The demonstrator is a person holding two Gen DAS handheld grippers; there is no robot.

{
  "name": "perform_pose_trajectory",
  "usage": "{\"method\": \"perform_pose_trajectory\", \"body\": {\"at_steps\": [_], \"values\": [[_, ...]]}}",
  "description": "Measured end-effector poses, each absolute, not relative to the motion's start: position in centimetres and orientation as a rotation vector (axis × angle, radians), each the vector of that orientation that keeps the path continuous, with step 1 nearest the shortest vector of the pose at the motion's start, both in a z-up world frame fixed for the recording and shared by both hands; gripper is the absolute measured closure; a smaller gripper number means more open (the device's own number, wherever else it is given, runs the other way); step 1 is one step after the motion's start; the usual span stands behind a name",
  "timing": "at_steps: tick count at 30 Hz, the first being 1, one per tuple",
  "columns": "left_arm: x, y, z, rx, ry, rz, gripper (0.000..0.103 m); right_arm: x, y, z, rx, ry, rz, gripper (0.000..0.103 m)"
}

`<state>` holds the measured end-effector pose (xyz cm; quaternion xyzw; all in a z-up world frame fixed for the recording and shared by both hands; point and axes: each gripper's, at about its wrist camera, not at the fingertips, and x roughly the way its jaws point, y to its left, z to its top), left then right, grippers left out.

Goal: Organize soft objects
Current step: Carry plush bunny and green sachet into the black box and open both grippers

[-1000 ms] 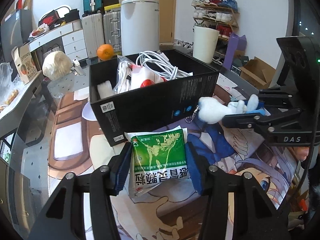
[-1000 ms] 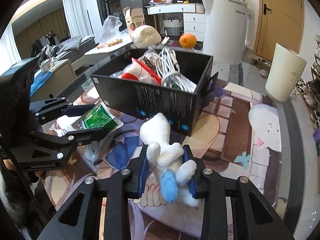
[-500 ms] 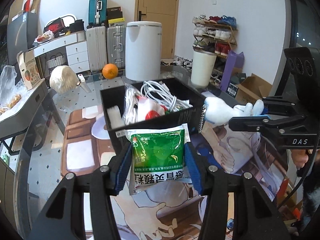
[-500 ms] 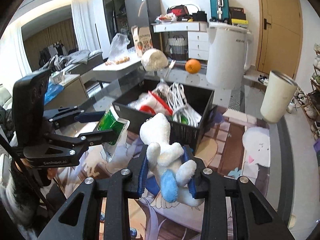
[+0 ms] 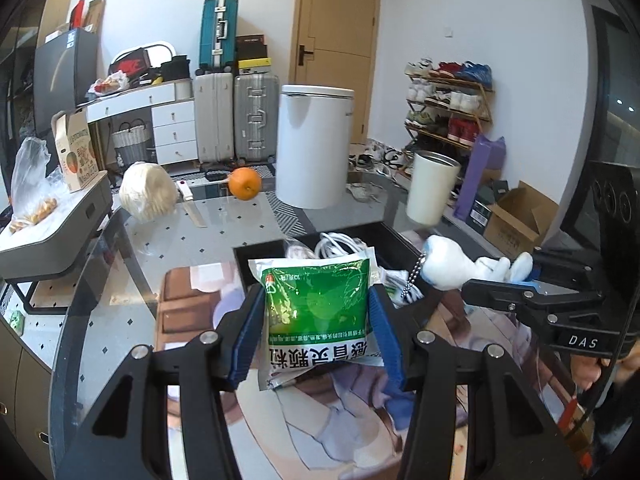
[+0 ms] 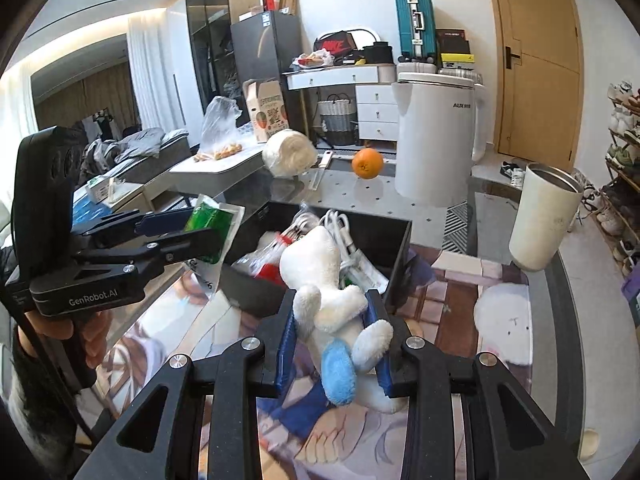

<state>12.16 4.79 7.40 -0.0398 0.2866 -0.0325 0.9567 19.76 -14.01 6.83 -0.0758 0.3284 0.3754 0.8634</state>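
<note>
Both claws are gripping: my left gripper is pinching a crinkly, slippery green sachet by its edges, my right gripper is squeezing a light, squashy plush toy round its middle. Just beyond both, the black box is waiting.

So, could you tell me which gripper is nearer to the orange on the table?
Left, though only slightly. The left gripper, holding the green packet, sits on the orange's side of the black box; the right gripper is farther off.

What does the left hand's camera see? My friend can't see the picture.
The left gripper squeezes a green packet just above a black box of white cables. To the right, the other gripper holds a white plush toy; an orange sits farther back on the glass table.
</note>
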Motion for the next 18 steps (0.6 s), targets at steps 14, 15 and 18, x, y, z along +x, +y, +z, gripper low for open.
{"method": "perform_pose_trajectory", "body": {"at_steps": [14,15,18], "values": [[16.4,6.2,5.8,-0.085,0.612,-0.009,0.052,25.1,-10.3,5.9,-0.171,0.691,0.598,0.071],[16.6,6.3,5.7,-0.087,0.616,-0.009,0.052,25.4,-9.9,5.7,-0.186,0.693,0.578,0.071],[17.1,6.4,5.4,-0.092,0.620,-0.015,0.052,26.0,-9.1,5.1,-0.222,0.695,0.543,0.071]]}}
